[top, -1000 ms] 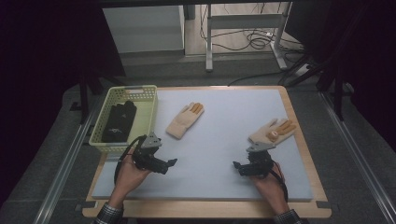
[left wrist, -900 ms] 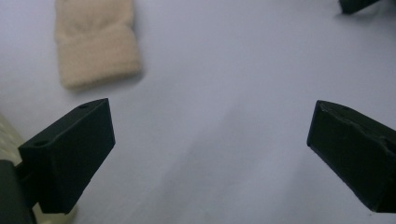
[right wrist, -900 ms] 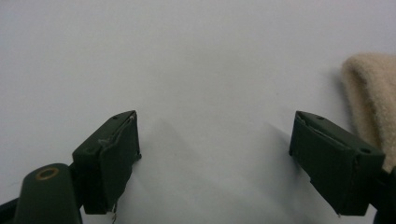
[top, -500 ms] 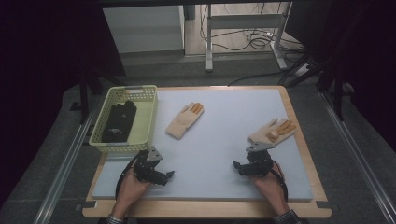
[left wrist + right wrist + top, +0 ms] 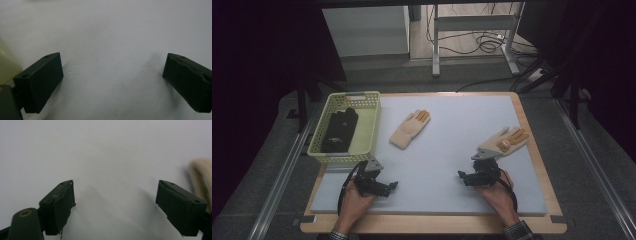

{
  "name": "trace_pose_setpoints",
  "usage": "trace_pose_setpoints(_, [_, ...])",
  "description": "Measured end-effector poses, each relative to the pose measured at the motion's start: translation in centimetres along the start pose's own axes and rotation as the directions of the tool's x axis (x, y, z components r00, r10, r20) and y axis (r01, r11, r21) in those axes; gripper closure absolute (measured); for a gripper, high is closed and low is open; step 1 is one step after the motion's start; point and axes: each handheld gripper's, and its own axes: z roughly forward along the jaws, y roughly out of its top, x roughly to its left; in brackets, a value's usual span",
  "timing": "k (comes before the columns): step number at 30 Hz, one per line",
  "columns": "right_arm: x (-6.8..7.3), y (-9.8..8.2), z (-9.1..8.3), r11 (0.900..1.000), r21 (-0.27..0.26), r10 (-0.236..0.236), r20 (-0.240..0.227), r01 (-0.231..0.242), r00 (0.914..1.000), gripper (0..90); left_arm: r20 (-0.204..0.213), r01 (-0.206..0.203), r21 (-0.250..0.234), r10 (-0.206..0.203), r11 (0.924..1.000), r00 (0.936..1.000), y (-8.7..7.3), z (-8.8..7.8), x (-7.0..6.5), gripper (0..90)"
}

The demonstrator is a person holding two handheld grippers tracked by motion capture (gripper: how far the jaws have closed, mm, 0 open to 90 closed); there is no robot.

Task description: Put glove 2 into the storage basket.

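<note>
Two cream gloves with orange fingertips lie on the pale mat (image 5: 452, 150): one glove (image 5: 410, 128) near the middle, the other glove (image 5: 502, 143) at the right, whose cuff edge (image 5: 201, 178) also appears in the right gripper view. My left gripper (image 5: 389, 187) rests low on the mat at the front left, jaws open with nothing between them (image 5: 112, 75). My right gripper (image 5: 462, 177) sits at the front right, just in front of the right glove, pointing left, jaws wide open over bare mat (image 5: 115, 197).
A yellow-green basket (image 5: 367, 125) at the left edge of the mat holds black gloves (image 5: 339, 129). The wooden table rim (image 5: 537, 150) frames the mat. Beyond the table stand a white cabinet (image 5: 367, 30) and a metal frame with cables (image 5: 482, 40).
My left gripper has sunk toward the mat and come nearer the front edge. The right gripper and both gloves have stayed put.
</note>
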Motion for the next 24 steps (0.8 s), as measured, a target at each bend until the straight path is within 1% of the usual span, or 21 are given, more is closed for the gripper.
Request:
trace_pose_setpoints(2, [0.3, 0.9, 0.4, 1.0, -0.003, -0.006, -0.026, 0.005, 0.9996, 16.7, 0.001, 0.0, 0.0, 0.0, 1.0, 1.0, 0.0, 0.0, 0.0, 2.9])
trace_pose_setpoints(6, [0.7, 2.8, 1.5, 1.0, -0.003, -0.019, -0.061, 0.019, 0.998, 16.7, 0.001, 0.001, 0.0, -0.001, 1.0, 1.0, 0.0, 0.0, 0.0, 2.9])
trace_pose_setpoints(11, [1.1, 4.8, 2.9, 1.0, -0.01, -0.015, -0.096, 0.014, 0.9953, 19.0, 0.001, 0.001, 0.0, -0.001, 1.0, 1.0, 0.0, 0.0, 0.0, 2.9])
trace_pose_setpoints(14, [1.4, 5.8, 3.8, 1.0, -0.015, -0.021, -0.116, 0.019, 0.993, 24.2, 0.001, 0.0, 0.0, 0.0, 1.0, 1.0, 0.0, 0.0, 0.0, 2.9])
trace_pose_setpoints(16, [1.6, 6.5, 4.4, 1.0, -0.021, -0.017, -0.129, 0.015, 0.9914, 27.4, 0.001, 0.0, 0.0, 0.0, 1.0, 1.0, 0.0, 0.0, 0.0, 2.9])
trace_pose_setpoints(18, [1.8, 7.1, 5.0, 1.0, -0.026, -0.021, -0.144, 0.017, 0.9894, 32.7, 0.001, 0.001, 0.0, -0.001, 1.0, 1.0, 0.0, 0.0, 0.0, 2.9])
trace_pose_setpoints(19, [1.9, 7.4, 5.3, 0.999, -0.025, -0.033, -0.142, 0.03, 0.9893, 34.4, 0.001, 0.001, 0.0, -0.001, 1.0, 1.0, 0.0, 0.0, 0.0, 2.9])
trace_pose_setpoints(21, [2.0, 8.0, 5.9, 0.999, -0.031, -0.039, -0.154, 0.034, 0.9873, 39.9, 0.001, 0.0, 0.0, 0.0, 1.0, 1.0, 0.0, 0.0, 0.0, 2.9])
trace_pose_setpoints(24, [2.1, 8.8, 6.8, 0.999, -0.034, -0.045, -0.158, 0.04, 0.9865, 47.9, 0.001, 0.001, 0.0, -0.001, 1.0, 1.0, 0.0, 0.0, 0.0, 2.9])
